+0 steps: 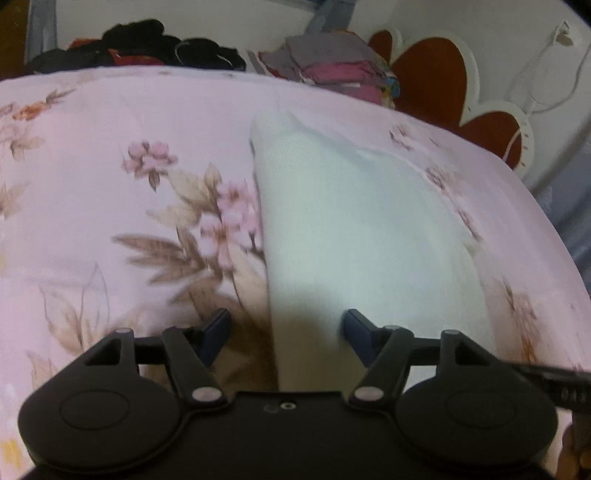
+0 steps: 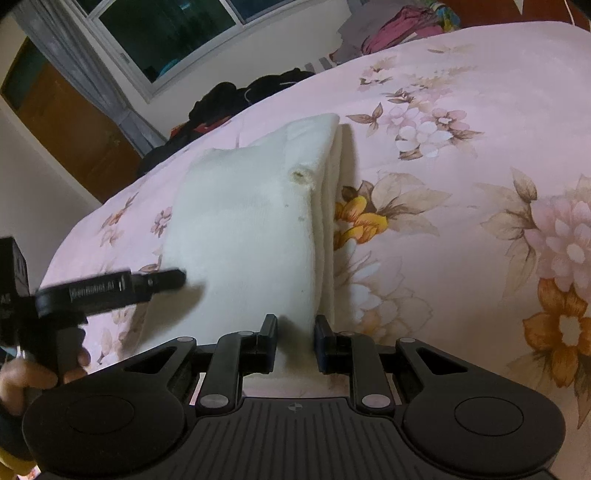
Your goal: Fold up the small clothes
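A folded white knit garment (image 1: 354,221) lies on the pink floral bedsheet (image 1: 110,184). My left gripper (image 1: 286,332) is open, its jaws spread wide over the garment's near left edge, one finger on the sheet and one on the cloth. In the right wrist view the garment (image 2: 251,221) shows a small hole near its folded right edge. My right gripper (image 2: 295,336) has its jaws close together around the garment's near right corner; cloth sits between them. The left gripper (image 2: 110,288) also shows there at the left, over the garment's left edge.
A pile of dark clothes (image 1: 147,48) and a stack of folded clothes (image 1: 332,66) sit at the far edge of the bed. A red flower-shaped headboard (image 1: 443,81) is at the right. A window (image 2: 166,33) and wooden door (image 2: 74,129) are behind.
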Tool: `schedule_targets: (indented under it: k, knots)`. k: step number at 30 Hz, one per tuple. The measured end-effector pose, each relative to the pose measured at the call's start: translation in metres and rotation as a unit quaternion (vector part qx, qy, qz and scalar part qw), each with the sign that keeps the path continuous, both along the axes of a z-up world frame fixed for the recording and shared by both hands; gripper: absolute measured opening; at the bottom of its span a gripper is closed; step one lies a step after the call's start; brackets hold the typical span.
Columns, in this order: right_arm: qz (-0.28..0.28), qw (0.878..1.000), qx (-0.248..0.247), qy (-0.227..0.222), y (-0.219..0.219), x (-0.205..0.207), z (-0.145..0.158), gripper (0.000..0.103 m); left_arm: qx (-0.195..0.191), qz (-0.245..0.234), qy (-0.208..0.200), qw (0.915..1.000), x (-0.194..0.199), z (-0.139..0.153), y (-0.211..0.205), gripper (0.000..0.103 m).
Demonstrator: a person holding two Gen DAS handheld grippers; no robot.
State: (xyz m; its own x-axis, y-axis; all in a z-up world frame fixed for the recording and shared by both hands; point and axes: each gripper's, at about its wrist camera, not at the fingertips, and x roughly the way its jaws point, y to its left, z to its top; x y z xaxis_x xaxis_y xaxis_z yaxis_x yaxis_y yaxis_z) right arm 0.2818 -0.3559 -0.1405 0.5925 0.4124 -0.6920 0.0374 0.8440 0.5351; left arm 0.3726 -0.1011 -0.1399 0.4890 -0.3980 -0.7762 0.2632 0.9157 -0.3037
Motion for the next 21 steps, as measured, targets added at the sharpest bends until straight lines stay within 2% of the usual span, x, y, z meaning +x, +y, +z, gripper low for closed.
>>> schedule_targets:
  k: [1, 3, 6, 9, 12, 15, 17, 19, 21]
  knots:
    - [0.001, 1.0, -0.001, 0.0, 0.001, -0.001, 0.001, 0.021, -0.003, -0.006, 0.002, 1.0, -0.003, 0.0, 0.001, 0.062]
    - [0.01, 1.0, -0.003, 0.002, 0.003, -0.001, 0.003, 0.02, -0.011, -0.015, 0.007, 0.9998, -0.008, -0.001, 0.004, 0.049]
    - [0.018, 1.0, -0.008, 0.003, 0.006, -0.001, 0.005, 0.02, -0.026, -0.02, 0.017, 0.9993, -0.011, -0.002, 0.008, 0.037]
    - [0.025, 1.0, -0.009, 0.002, 0.009, -0.001, 0.008, 0.02, -0.019, -0.036, 0.012, 0.9991, -0.015, -0.002, 0.008, 0.03]
    - [0.034, 0.999, -0.016, -0.006, 0.012, -0.002, 0.012, 0.02, -0.01, -0.045, 0.0, 0.9989, -0.021, -0.002, 0.009, 0.028]
    - [0.037, 0.994, -0.105, 0.012, 0.015, -0.002, -0.002, 0.014, -0.012, -0.042, -0.004, 0.9991, -0.025, -0.006, 0.01, 0.028]
    - [0.032, 0.995, -0.09, 0.015, 0.008, -0.003, -0.003, 0.014, 0.004, -0.048, -0.016, 0.9987, -0.03, -0.002, 0.005, 0.028]
    - [0.043, 0.992, -0.12, 0.009, 0.013, -0.003, 0.001, 0.014, 0.012, -0.054, -0.021, 0.9982, -0.033, 0.001, 0.001, 0.029]
    - [0.042, 0.991, -0.126, 0.008, 0.013, -0.004, 0.005, 0.014, 0.012, -0.055, -0.021, 0.9982, -0.033, 0.009, 0.002, 0.037]
